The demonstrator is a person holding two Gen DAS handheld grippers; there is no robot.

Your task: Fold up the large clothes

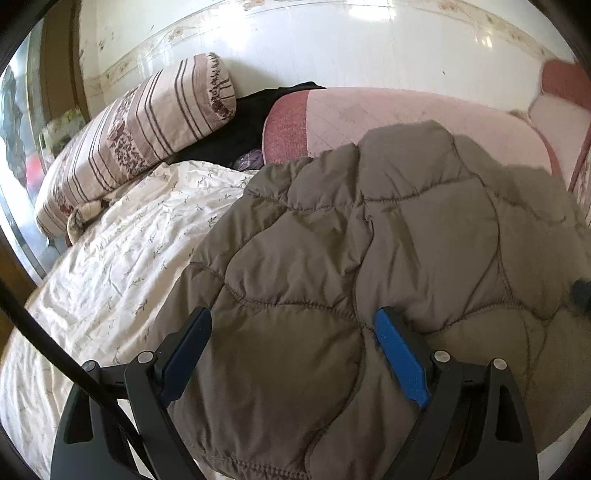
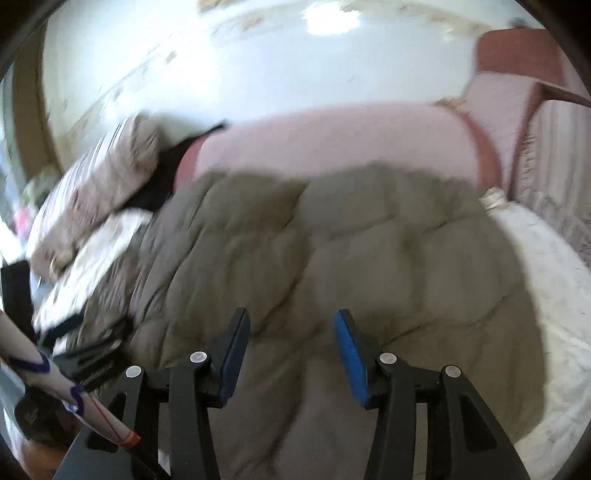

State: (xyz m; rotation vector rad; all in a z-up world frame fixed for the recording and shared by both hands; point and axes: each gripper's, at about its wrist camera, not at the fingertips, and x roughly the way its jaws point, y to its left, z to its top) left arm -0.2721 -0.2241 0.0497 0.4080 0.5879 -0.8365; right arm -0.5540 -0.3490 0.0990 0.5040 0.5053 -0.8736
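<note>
Left gripper [image 1: 291,328] jaws wide apart over brown quilted puffer jacket [image 1: 369,258]; right gripper [image 2: 291,332] jaws parted, nothing gripped.

Bright daylight. Glare patches on glossy white wall [image 1: 369,48]. Left wrist view sharp; right wrist view motion-blurred throughout. Strong fisheye bending, dark vignette at corners. Soft shadows across quilted jacket [image 1: 369,258].

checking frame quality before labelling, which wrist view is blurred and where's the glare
Left wrist view: sharp, the quilted jacket stitching and striped pillow crisp, glare on the glossy wall. Right wrist view: motion-smeared throughout, the jacket seams soft, wall blown out. Both bend edges, fisheye style.
</note>
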